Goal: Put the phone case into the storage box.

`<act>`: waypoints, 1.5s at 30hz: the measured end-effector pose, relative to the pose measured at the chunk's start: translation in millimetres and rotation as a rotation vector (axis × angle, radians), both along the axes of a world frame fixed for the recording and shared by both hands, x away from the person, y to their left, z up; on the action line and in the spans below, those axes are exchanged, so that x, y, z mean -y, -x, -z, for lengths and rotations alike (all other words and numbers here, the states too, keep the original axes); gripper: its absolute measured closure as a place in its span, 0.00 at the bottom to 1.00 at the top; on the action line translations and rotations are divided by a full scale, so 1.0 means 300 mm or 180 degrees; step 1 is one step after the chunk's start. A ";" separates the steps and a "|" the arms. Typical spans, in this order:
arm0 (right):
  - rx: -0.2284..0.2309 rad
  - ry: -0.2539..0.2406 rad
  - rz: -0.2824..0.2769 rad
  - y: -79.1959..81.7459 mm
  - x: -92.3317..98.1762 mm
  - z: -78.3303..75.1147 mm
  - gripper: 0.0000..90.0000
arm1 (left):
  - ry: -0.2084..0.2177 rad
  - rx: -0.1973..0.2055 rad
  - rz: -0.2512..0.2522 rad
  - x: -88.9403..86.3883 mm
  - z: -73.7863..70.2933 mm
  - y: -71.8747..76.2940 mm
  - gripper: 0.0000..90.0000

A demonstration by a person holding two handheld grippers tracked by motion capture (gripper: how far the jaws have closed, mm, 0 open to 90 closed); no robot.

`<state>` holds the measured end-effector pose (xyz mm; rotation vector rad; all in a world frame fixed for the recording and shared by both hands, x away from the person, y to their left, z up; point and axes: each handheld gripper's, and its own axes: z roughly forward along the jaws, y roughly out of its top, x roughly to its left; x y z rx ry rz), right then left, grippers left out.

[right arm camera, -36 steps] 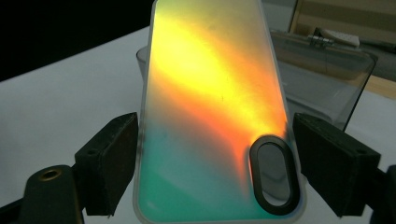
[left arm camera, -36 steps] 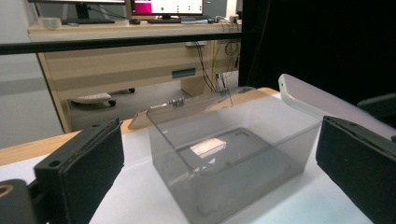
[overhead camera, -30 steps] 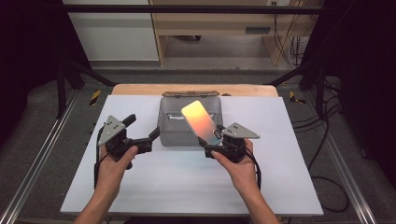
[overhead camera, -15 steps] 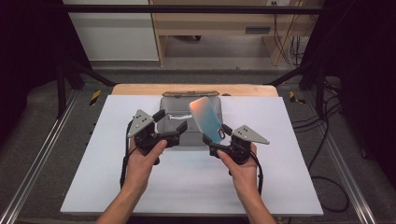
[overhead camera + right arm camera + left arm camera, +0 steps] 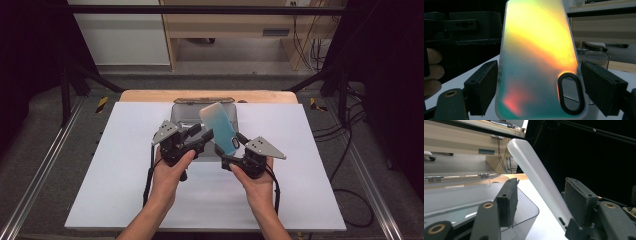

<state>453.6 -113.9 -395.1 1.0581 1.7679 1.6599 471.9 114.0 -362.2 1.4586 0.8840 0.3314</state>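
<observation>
An iridescent phone case (image 5: 220,127) stands tilted above the table, held at its lower end with the camera cutout down. My right gripper (image 5: 231,149) is shut on it, a pad against each long side (image 5: 539,82). In the right gripper view the case (image 5: 536,50) glows yellow, orange and teal. My left gripper (image 5: 201,134) reaches in from the left at the case's edge. Its jaws have just been closing. In the left gripper view the case (image 5: 536,175) runs edge-on between them (image 5: 541,192), close to the right pad (image 5: 576,200), with a gap to the left pad.
A smoky clear box (image 5: 185,112) with a hinged lid stands behind the grippers on the white table sheet (image 5: 125,190); its rounded corner (image 5: 529,207) lies just under my left jaw. Rails and cables run along both table sides.
My left gripper has swung right, from beside the box to the case's edge, and its jaws have narrowed. The case has tilted a little and turned from orange to blue in the high view.
</observation>
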 end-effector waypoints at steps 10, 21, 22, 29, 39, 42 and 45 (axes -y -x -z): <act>0.0021 0.0015 0.0014 0.002 -0.009 0.004 0.20 | 0.0124 -0.0174 0.0039 0.019 0.018 -0.002 0.68; -0.0049 0.0054 -0.0016 -0.001 -0.029 0.036 0.20 | 0.0327 -0.0413 0.0054 0.009 0.041 -0.016 0.82; -0.0067 0.0058 -0.0016 -0.002 -0.029 0.039 0.20 | 0.0330 -0.0422 0.0067 0.010 0.043 -0.018 0.83; -0.0115 0.0079 -0.0013 -0.009 -0.015 0.055 0.20 | 0.0478 -0.0492 0.0179 0.026 0.059 -0.021 0.88; -0.0136 -0.0037 -0.0066 -0.009 -0.022 0.058 0.19 | 0.0515 -0.0481 0.0225 0.006 0.052 -0.017 0.89; -0.0135 -0.0074 -0.0095 -0.008 -0.024 0.059 0.19 | 0.0510 -0.0471 0.0242 0.000 0.050 -0.016 0.90; -0.0104 -0.0126 -0.0140 -0.010 -0.034 0.064 0.19 | 0.0526 -0.0475 0.0245 -0.015 0.042 -0.018 0.90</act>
